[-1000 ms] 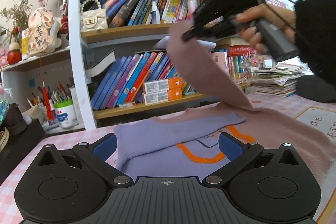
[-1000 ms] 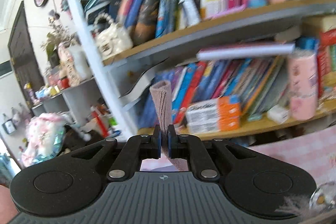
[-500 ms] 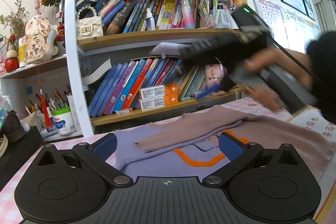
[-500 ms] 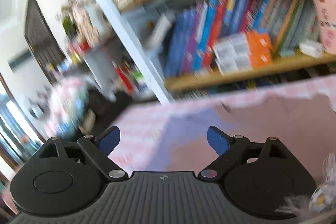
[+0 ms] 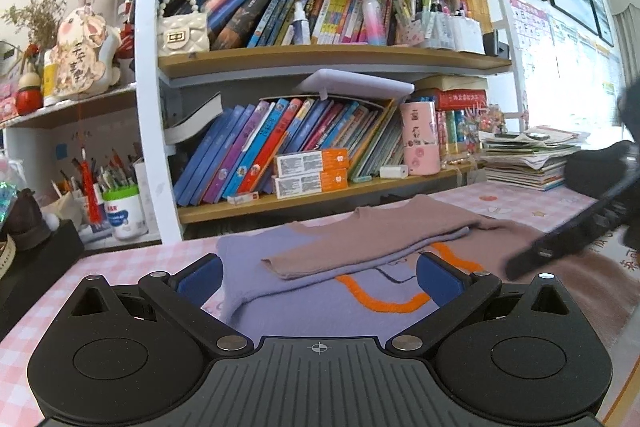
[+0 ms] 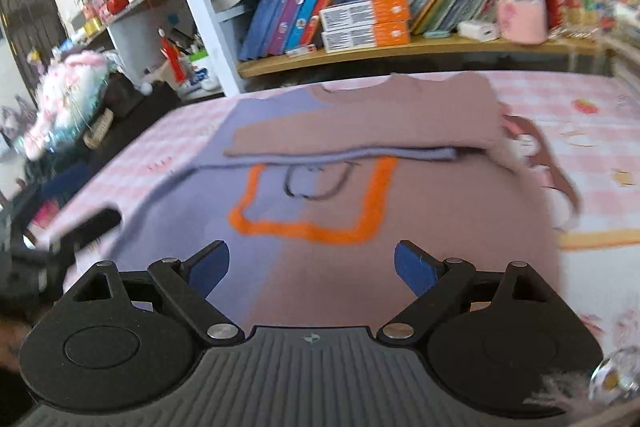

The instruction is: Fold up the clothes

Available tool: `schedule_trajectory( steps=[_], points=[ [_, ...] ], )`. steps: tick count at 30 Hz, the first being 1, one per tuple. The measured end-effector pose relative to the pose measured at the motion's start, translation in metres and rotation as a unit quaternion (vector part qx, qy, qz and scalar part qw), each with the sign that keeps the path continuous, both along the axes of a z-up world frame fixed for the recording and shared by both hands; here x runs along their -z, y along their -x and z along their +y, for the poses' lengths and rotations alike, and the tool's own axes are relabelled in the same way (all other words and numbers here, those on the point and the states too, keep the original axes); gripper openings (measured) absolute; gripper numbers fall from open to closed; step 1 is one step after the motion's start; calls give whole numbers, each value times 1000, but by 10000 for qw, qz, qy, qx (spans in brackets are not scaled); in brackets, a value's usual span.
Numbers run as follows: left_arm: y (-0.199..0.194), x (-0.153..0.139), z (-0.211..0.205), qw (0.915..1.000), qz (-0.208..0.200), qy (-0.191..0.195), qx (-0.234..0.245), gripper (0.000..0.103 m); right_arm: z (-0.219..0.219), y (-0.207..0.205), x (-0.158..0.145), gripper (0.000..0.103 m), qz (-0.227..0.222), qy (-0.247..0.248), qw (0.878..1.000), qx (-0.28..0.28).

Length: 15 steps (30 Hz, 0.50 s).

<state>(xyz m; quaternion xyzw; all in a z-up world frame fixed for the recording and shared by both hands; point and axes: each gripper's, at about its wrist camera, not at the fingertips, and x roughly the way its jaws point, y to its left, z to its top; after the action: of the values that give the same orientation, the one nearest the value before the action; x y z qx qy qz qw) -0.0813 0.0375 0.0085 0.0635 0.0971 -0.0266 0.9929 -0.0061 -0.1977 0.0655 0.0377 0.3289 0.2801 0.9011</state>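
Lying flat on the pink checked tablecloth (image 6: 568, 95), the sweater (image 6: 360, 195) is half lilac and half dusty pink, with an orange outlined square across its chest. Both sleeves are folded across the upper chest: the pink sleeve (image 5: 360, 243) rests on top of the lilac one, whose edge shows just below it. The left gripper (image 5: 318, 273) hovers low over the lilac side, its blue-padded fingers spread wide apart and holding nothing. The right gripper (image 6: 312, 263) sits above the lower hem, fingers likewise apart and empty. Behind the table stands a bookshelf (image 5: 320, 63) packed with books; a pink cylindrical container (image 5: 419, 139) occupies its lower shelf.
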Motion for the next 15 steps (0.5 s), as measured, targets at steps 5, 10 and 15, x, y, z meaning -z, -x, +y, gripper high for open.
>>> schedule_trajectory(
  steps=[5, 10, 15],
  points=[
    [1, 0, 0, 10000, -12, -8, -13, 103, -30, 27, 0, 87, -247, 346, 9988, 258],
    [-3, 0, 4, 9998, 91, 117, -123, 103, -65, 41, -1, 64, -243, 239, 9981, 509],
    [-7, 0, 14, 9981, 238, 353, -439, 103, -87, 46, 8, 46, -130, 169, 9970, 740]
  ],
)
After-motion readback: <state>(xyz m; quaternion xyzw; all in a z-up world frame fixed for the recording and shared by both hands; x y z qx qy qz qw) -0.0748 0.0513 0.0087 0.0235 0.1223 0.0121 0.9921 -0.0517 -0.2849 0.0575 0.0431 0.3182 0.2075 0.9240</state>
